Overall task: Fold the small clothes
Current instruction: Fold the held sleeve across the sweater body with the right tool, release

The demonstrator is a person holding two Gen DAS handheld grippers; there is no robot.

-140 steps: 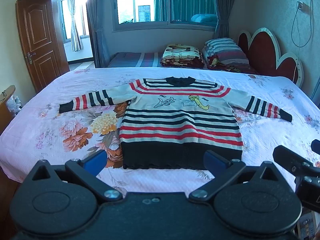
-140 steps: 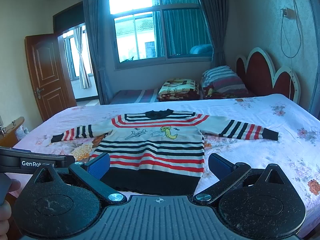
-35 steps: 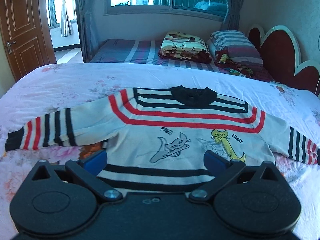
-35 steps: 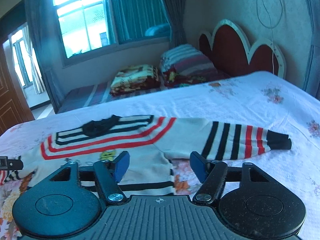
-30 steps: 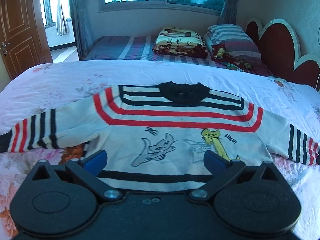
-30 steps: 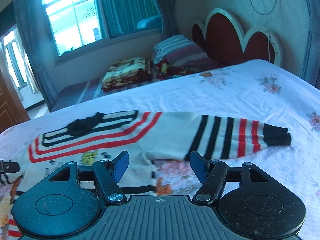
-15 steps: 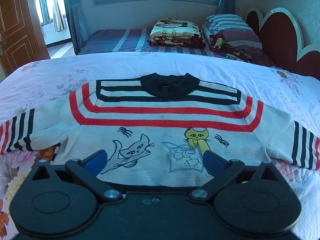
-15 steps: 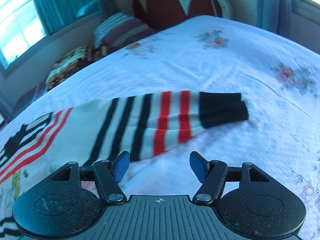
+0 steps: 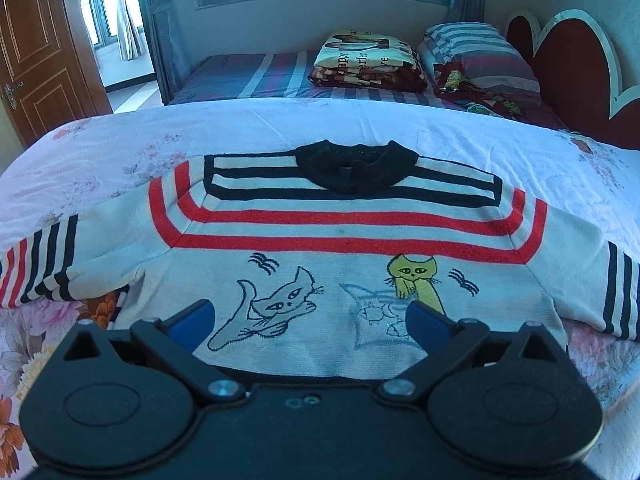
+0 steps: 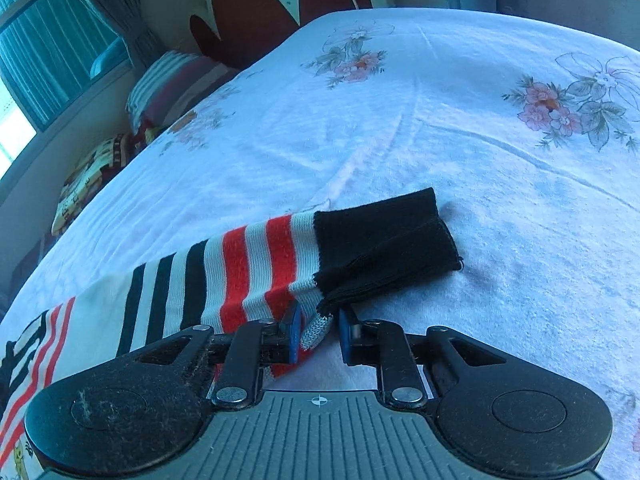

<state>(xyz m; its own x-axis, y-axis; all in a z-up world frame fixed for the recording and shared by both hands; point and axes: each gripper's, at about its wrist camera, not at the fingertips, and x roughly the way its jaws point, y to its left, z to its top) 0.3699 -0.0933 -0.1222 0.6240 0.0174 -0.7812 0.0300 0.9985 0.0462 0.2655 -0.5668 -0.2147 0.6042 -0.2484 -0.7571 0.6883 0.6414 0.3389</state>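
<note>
A cream sweater [image 9: 344, 240] with red and black stripes, a black collar [image 9: 354, 168] and two cat drawings lies flat, front up, on the floral bed sheet [image 10: 440, 120]. My left gripper [image 9: 308, 316] hangs open over the chest, with nothing between its fingers. In the right wrist view the striped right sleeve [image 10: 248, 264] ends in a black cuff [image 10: 380, 240]. My right gripper [image 10: 318, 332] is at the sleeve's near edge beside the cuff. Its jaws are closing with a fold of sleeve knit between them. The fold touches the left pad, and a sliver of sheet shows before the right pad.
Beyond the bed stands a second striped bed with a folded blanket [image 9: 368, 60] and pillows [image 9: 476, 56]. A red scalloped headboard [image 9: 560, 60] is at the right, a wooden door [image 9: 40, 48] at the left. The sheet right of the cuff is bare.
My right gripper swung right and down along the sleeve to its near edge, rolled, and its jaws narrowed from wide open around the knit. The left gripper crept toward the collar, then stayed still.
</note>
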